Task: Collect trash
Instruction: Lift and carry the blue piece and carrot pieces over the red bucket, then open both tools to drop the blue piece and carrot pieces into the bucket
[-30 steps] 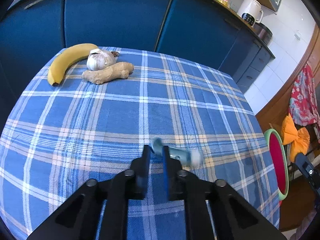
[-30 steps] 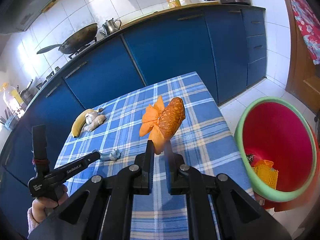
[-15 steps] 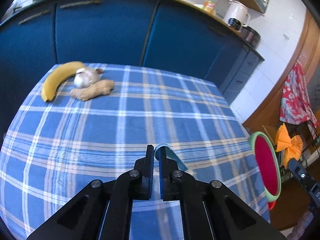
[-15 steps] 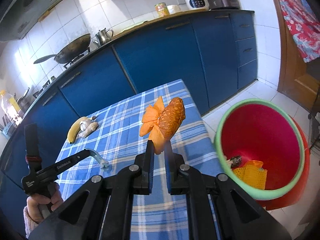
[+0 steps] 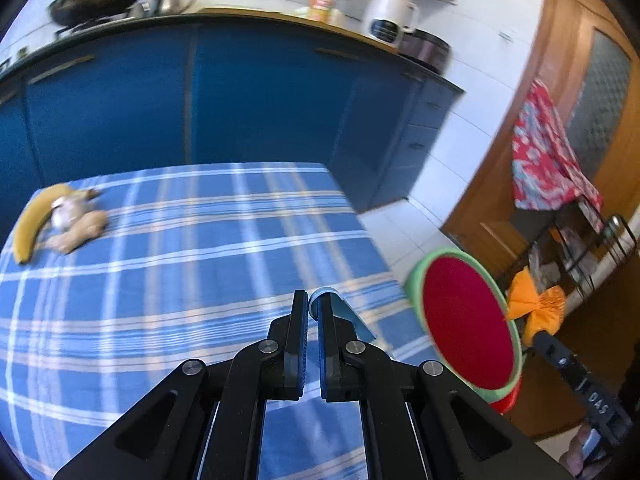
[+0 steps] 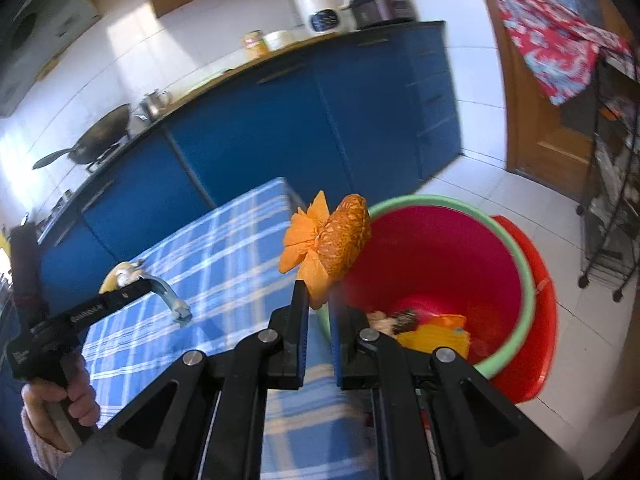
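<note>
Left gripper (image 5: 313, 309) clamps a bluish tube-like scrap (image 5: 347, 317), probably a crushed wrapper, above the tablecloth (image 5: 200, 272); right gripper (image 6: 318, 300) grasps orange peel (image 6: 326, 236) over the bin (image 6: 520, 264), whose contents are half hidden.

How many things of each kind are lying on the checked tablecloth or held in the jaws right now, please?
Food on the cloth: 3 – banana, garlic bulb, ginger root
Trash held: 2 – orange peel in the right gripper, pale blue tube in the left gripper
Total: 5
</note>
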Motion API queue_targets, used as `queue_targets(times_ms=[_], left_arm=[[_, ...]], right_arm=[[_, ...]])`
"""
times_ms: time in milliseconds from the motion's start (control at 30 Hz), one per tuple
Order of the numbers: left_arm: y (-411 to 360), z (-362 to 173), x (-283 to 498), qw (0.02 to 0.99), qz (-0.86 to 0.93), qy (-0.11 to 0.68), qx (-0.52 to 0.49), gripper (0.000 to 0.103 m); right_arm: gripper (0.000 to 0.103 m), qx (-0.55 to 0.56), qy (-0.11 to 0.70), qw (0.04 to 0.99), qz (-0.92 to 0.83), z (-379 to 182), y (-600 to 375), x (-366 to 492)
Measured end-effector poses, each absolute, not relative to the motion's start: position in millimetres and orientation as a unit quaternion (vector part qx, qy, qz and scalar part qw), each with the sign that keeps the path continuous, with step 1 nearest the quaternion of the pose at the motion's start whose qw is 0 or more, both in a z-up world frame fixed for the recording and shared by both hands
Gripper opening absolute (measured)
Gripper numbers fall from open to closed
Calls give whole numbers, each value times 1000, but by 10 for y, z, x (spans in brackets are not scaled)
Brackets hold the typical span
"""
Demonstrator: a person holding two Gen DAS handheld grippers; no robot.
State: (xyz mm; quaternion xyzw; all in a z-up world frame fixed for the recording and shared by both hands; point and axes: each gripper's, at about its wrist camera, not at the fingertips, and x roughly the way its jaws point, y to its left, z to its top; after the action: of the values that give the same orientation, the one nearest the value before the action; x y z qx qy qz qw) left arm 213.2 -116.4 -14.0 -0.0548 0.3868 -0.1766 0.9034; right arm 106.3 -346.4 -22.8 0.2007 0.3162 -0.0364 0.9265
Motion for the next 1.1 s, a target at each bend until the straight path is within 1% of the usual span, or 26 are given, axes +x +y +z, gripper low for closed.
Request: queue_targets(times_ms=[300,433,500,700,767,867,900,933,1100], left_arm=[[-1955,-175,2137,894,-229,386,-17,4],[-2287,-234,2134,889,-248,386,-1,4],[-2448,-287,2139,884,-257,390,8,4],[-2773,-394,2109,874,-279,395,38,4],[-2825,-408,2096,872,-283,397,44,6],[-2832,-414,2089,871,-282,400,48,19],[-2828,-412,2086,871,-281,400,48,28],[-2819,-407,2082,872,-278,399,48,35],[-2731,-351,2039,876,-271,395,47,36]], right_arm=[[13,223,343,909,-75,-561,-3899,984],[17,229,357,902,-80,-703,-4021,969],[18,231,363,899,-84,-760,-4078,962],[18,239,360,897,-94,-835,-4224,863],[19,241,357,897,-97,-832,-4251,822],[22,243,352,899,-99,-813,-4263,770],[23,244,349,899,-99,-804,-4266,754],[24,245,347,900,-99,-790,-4270,744],[27,242,338,905,-93,-698,-4217,695]])
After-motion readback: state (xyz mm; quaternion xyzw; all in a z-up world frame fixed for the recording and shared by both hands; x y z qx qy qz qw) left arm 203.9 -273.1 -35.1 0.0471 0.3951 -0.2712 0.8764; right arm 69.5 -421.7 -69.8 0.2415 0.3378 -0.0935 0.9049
